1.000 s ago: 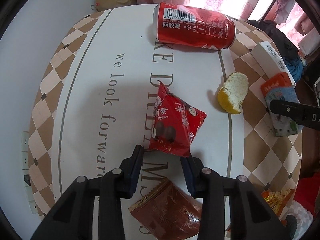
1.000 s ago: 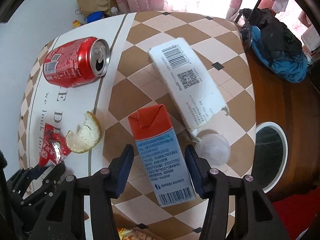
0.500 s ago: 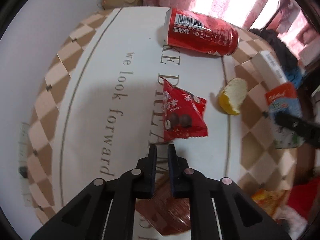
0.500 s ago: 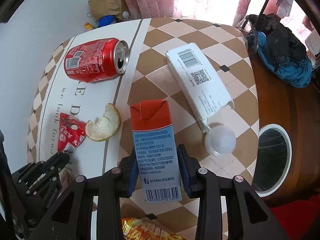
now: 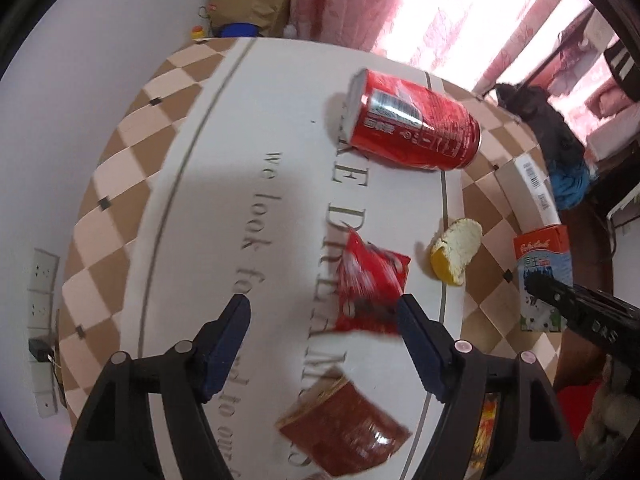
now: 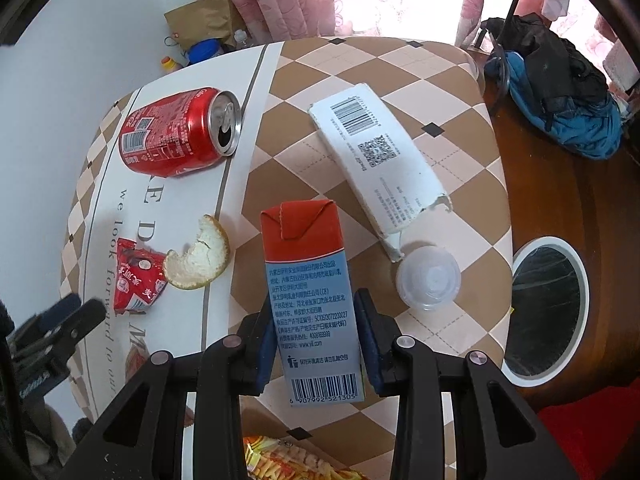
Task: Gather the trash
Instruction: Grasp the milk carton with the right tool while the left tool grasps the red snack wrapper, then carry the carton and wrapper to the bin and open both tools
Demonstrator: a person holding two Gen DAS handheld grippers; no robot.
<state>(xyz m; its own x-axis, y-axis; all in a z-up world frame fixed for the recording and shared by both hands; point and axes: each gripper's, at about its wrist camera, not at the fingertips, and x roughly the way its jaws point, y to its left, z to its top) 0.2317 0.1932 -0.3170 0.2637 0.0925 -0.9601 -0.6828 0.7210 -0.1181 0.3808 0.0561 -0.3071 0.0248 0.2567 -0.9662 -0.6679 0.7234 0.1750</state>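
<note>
Right wrist view: right gripper (image 6: 316, 334) clamps milk carton (image 6: 310, 280) mid-body for secure lift; left gripper (image 5: 324, 320) spread wide, apparently to straddle the red snack packet (image 5: 370, 290).

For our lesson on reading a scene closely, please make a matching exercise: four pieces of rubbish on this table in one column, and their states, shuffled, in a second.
Things
1. red drink can
2. red-and-blue milk carton
3. long white cardboard box
4. curved orange peel

States
A. torn at one end
B. white inside facing up
C. gripped between the right gripper fingers
D. lying on its side, opened

Pairs: 1-D, 2-C, 3-A, 4-B
</note>
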